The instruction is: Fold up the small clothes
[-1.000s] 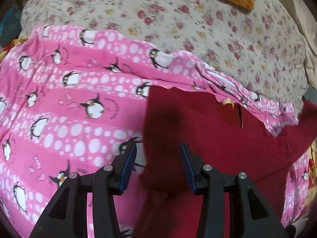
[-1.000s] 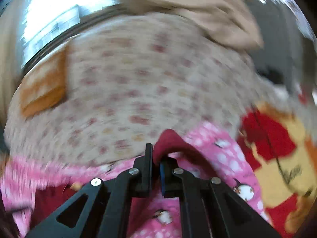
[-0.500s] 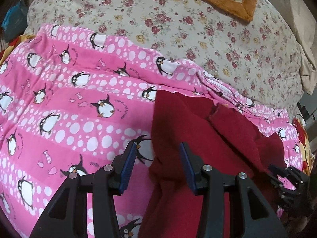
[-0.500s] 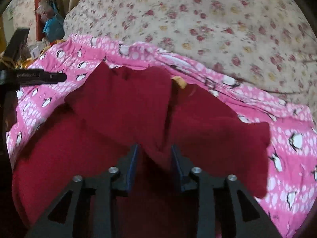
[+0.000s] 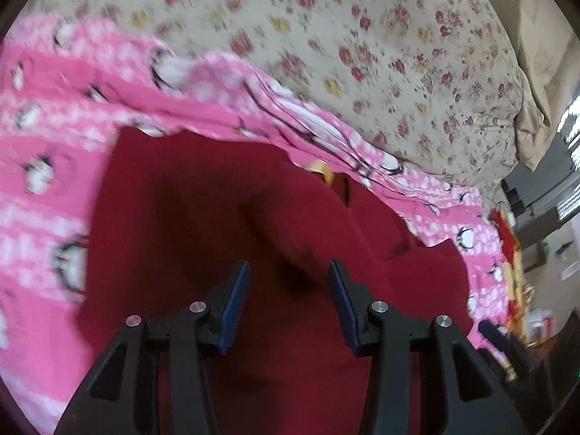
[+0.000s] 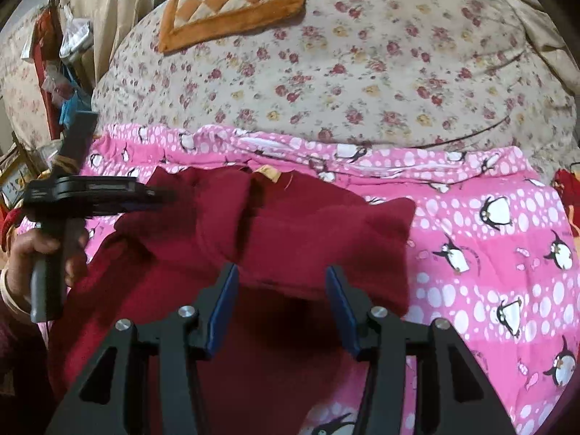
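On the bed, nearest the right wrist camera, the right gripper (image 6: 281,304) hangs over the dark red garment (image 6: 275,224) with its jaws apart; they have just been opening, and no cloth is pinched between the blue pads (image 6: 223,310), only lying below them. The left gripper (image 5: 288,301) is likewise parted over the same red cloth, nothing clamped that I can see; its view is blurred, so fine contact cannot be judged. From the right view the left tool shows side-on at the garment's left edge, held by a hand (image 6: 34,250). The garment lies flat on the pink penguin blanket (image 6: 507,239), with one flap already turned inward so that its free edge runs just ahead of the right pads; a small yellow label (image 6: 266,173) marks the neck end at the far side. Beyond that the flowered bedcover (image 6: 362,72) and, farthest, an orange checked cushion (image 6: 232,3). Judgement: a side fold looks laid and released; the next fold is not yet started. To do it well: take the near hem at two points set well apart, one per gripper, pinching both layers of the red cloth only, not the pink blanket beneath; lift low and level, carry toward the label, and lay the hem square to the far edge before letting go. Risk: the thick cloth may slide open if only the top layer is caught.
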### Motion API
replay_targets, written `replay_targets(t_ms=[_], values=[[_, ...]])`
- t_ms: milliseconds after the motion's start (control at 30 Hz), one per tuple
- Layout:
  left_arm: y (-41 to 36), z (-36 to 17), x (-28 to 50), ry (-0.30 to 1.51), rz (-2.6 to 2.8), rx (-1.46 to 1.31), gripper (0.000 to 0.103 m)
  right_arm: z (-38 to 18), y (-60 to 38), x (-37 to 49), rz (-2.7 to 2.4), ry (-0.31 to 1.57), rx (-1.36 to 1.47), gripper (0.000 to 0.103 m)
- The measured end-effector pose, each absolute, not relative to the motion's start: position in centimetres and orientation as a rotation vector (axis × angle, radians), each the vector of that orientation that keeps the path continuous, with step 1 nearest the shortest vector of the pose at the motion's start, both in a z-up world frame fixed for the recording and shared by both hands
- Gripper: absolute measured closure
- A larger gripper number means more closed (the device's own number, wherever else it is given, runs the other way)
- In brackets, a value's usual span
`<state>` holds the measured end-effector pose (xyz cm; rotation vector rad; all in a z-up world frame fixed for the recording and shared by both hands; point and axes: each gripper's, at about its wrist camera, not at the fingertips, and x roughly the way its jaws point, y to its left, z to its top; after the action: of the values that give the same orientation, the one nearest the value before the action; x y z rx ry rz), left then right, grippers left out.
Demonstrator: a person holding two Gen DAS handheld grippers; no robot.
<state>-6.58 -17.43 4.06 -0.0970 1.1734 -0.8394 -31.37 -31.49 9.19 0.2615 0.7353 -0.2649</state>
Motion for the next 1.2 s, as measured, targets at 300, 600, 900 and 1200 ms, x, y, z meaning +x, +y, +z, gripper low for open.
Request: replay_targets(t_ms=[300, 600, 900, 1200], values=[[-21.5, 1.4, -5.4, 1.220, -0.799, -0.238, 0.103, 9.3, -34.4, -33.7, -0.296, 0.656, 0.399, 0.049], [-14.1, 8.4, -7.6, 0.941, -0.850, -0.169, 0.103, 10.5, -36.0, -35.0, -0.383, 0.609, 0.389, 0.049], [-10.2, 4.4, -6.3, 1.095, -0.798, -0.107, 0.099, 8.2, -39.3, -31.5, -0.466, 0.744, 0.450, 0.037], [-6.7, 7.3, -4.2, 1.005, -0.709, -0.131, 0.089, 3.8, -40.3, -25.3, -0.396, 0.895, 0.509, 0.081]])
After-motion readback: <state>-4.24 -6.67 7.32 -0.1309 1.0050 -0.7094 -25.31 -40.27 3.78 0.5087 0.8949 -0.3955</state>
